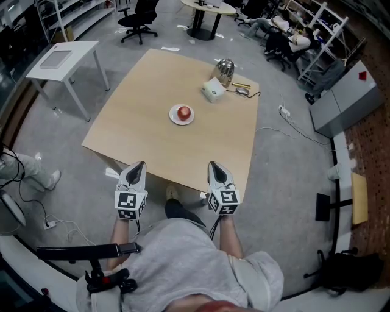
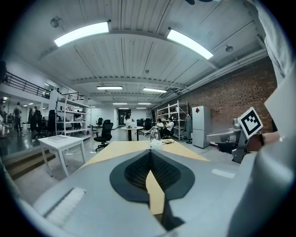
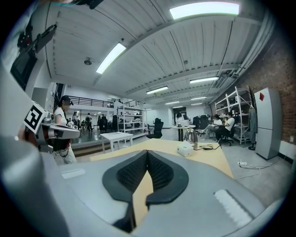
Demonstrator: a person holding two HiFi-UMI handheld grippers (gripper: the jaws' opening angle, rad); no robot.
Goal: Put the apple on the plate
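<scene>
A red apple [image 1: 184,112] lies on a small white plate [image 1: 174,118] near the middle of the tan table [image 1: 146,134]. Both grippers hover over the table's near edge, well short of the plate and pointing toward it. My left gripper [image 1: 139,164] is shut with nothing between its pads. My right gripper [image 1: 214,166] is likewise shut and holds nothing. In the left gripper view the jaws [image 2: 150,152] meet at their tips, and the same shows in the right gripper view [image 3: 147,152]. The closed jaws hide the apple in both gripper views.
At the table's far right corner stand a metal kettle [image 1: 225,69], a white box [image 1: 213,89] and a mouse [image 1: 243,91] with its cable. A white side table [image 1: 61,61] stands to the left, with office chairs [image 1: 139,21] and a round table [image 1: 209,9] beyond.
</scene>
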